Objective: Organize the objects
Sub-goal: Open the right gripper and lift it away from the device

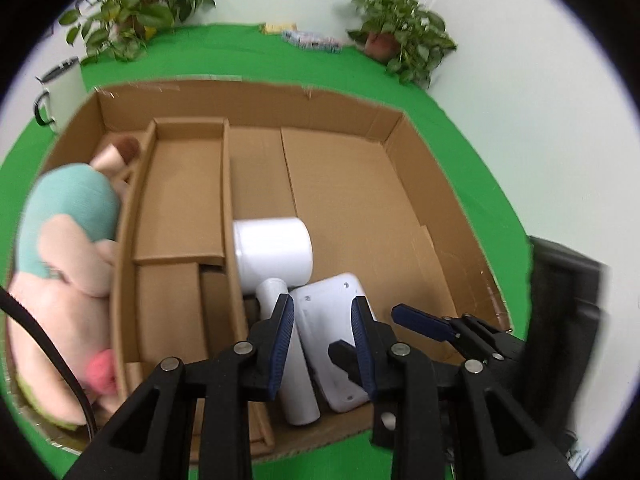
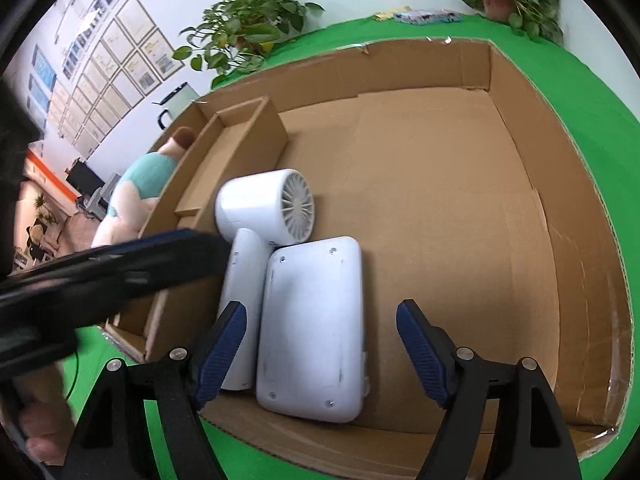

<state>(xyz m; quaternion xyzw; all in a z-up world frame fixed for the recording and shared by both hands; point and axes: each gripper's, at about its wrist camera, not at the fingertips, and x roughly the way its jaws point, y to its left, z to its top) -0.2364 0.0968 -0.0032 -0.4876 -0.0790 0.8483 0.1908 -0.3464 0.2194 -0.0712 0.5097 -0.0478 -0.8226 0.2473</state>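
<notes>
The left claw [image 1: 323, 342] hangs over the near edge of the cardboard box [image 1: 248, 96] with its fingers moderately apart and nothing between them; the right claw [image 2: 320, 356] is spread wide, also empty, hovering just above the white flat case [image 2: 312, 332]. That case lies directly ahead of and between the right claw's fingers, touching the hair dryer [image 2: 264, 204], whose handle runs along the case's left side toward the left finger, with the round head further ahead. Both sit on the box floor beside the cardboard divider [image 1: 228, 208]. Left of the left claw, beyond the dividers, a plush toy [image 1: 68, 248] fills the end compartment.

Judging by looks, the case is stiff, smooth plastic, likely slippery, and light to medium in weight; gripping across its narrow width near the middle seems safest. The dryer is rigid and head-heavy, so its handle close to the head is the likely hold. The toy is soft and will squash.

Count: one hair dryer, one white case, one plush toy, one box, two potted plants [image 1: 396, 28] on the green worktop [image 1: 248, 52], one mug [image 1: 60, 92]
</notes>
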